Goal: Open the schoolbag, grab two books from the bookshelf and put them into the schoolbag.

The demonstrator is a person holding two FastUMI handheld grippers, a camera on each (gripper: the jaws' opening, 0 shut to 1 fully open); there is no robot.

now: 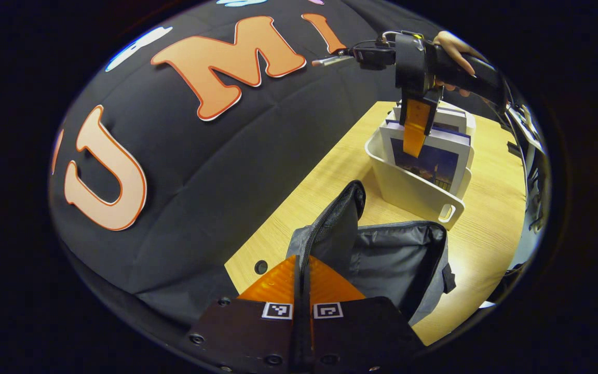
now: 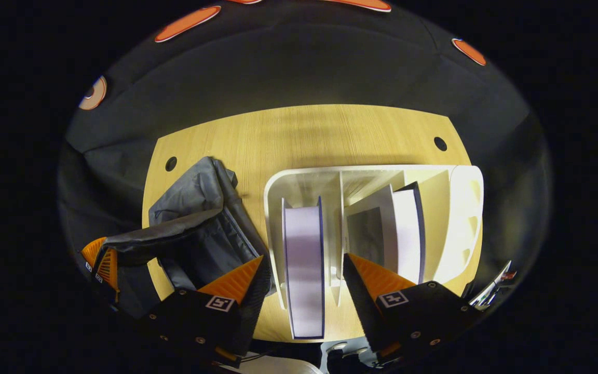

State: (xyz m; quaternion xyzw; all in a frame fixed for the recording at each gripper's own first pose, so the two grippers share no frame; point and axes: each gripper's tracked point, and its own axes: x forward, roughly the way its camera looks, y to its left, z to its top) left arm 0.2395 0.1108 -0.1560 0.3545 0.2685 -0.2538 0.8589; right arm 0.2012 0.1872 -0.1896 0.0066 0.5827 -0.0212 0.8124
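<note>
Overhead, the right hand-held gripper [image 2: 307,278] hangs above the white bookshelf [image 2: 462,208], its fingers spread wide with the nearest upright book [image 2: 304,259] showing between them, not touched by either. That book stands alone in the left compartment of the right gripper view, with free space on both sides of it — room enough for a finger each way. A divider wall separates it from the next compartment, where a second book [image 2: 408,228] leans to the right against further partitions. In the left gripper view the same gripper [image 1: 416,132] hangs fingers-down over the bookshelf [image 1: 408,189], held by a hand [image 1: 452,47] at the top.

The left hand-held gripper [image 1: 303,278] is clenched on the raised flap of the grey schoolbag [image 1: 397,259], both fingers pressing the fabric edge and holding it up, so the bag's mouth gapes open toward the bookshelf. In the right gripper view the schoolbag [image 2: 200,228] lies just left of the bookshelf, its edge close against the shelf's white wall.

The wooden desk [image 2: 304,135] is bare on the far side up to the black cloth, with two round holes near its far corners.
</note>
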